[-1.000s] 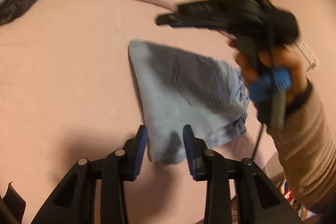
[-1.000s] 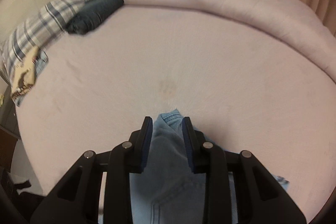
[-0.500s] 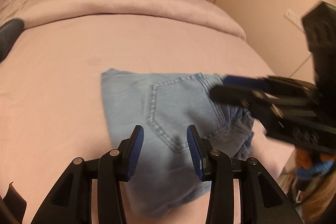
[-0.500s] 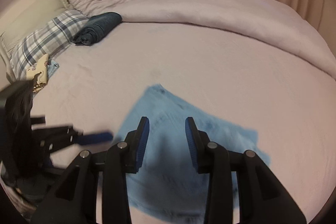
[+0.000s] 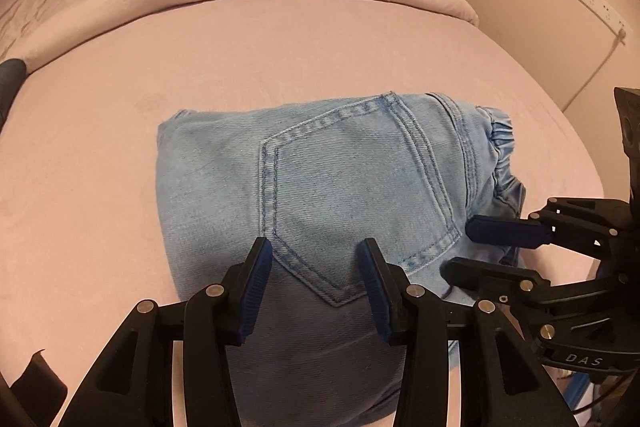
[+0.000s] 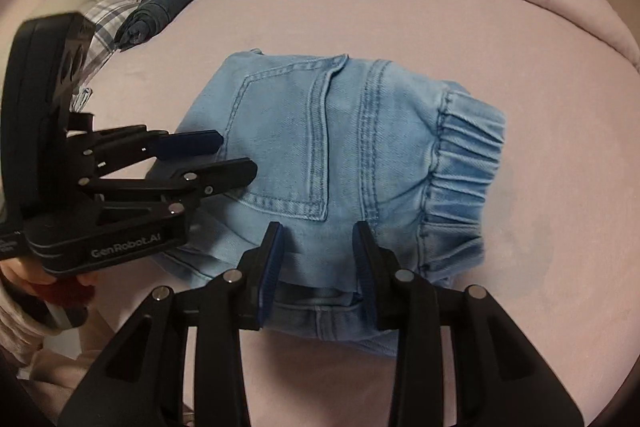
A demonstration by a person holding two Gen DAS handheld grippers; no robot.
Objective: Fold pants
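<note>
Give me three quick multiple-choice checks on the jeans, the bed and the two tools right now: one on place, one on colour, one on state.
1. Where do the folded jeans lie?
A. On the pink bedsheet
B. On the plaid pillow
C. On the floor

2. What colour are the jeans?
A. Black
B. Light blue
C. Dark green

3. How do the jaws of the left tool and the right tool stand?
A. Both clamped on denim
B. Only the left clamped
C. Both apart, gripping nothing

Answers:
1 A: pink sheet surrounds the bundle in both views.
2 B: the denim is pale blue, back pocket up.
3 C: each tool's pads stand apart over the denim with fabric visible between them; the left tool's jaws have just been opening.
</note>
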